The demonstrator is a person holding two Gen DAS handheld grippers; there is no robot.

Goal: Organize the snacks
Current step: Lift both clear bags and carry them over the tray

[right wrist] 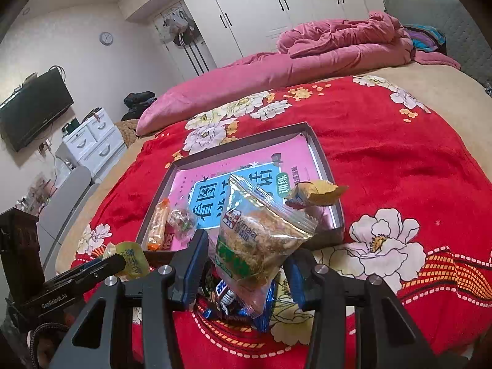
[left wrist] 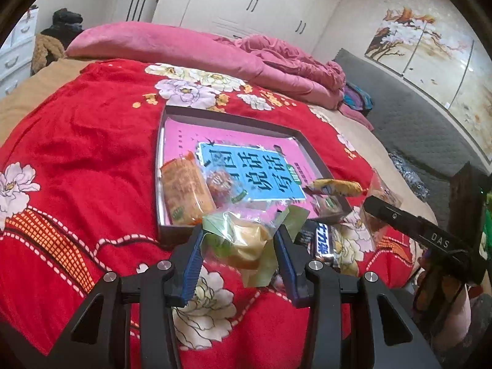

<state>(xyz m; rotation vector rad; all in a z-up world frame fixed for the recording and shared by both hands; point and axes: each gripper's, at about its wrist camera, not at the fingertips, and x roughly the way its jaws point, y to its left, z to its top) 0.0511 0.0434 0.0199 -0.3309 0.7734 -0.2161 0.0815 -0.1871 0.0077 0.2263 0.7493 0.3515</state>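
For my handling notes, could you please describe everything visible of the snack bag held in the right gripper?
The snack bag is a clear, crinkly plastic packet with a green-and-white label, filled with brownish flaky pieces. Its serrated top seal is tilted toward the tray. The right gripper pinches its lower part between blue-padded fingers, holding it above a blue-wrapped bar.

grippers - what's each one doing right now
left gripper: shut on a green-edged pastry packet.
right gripper: shut on a clear snack bag.

tray on blanket; book and snacks inside.
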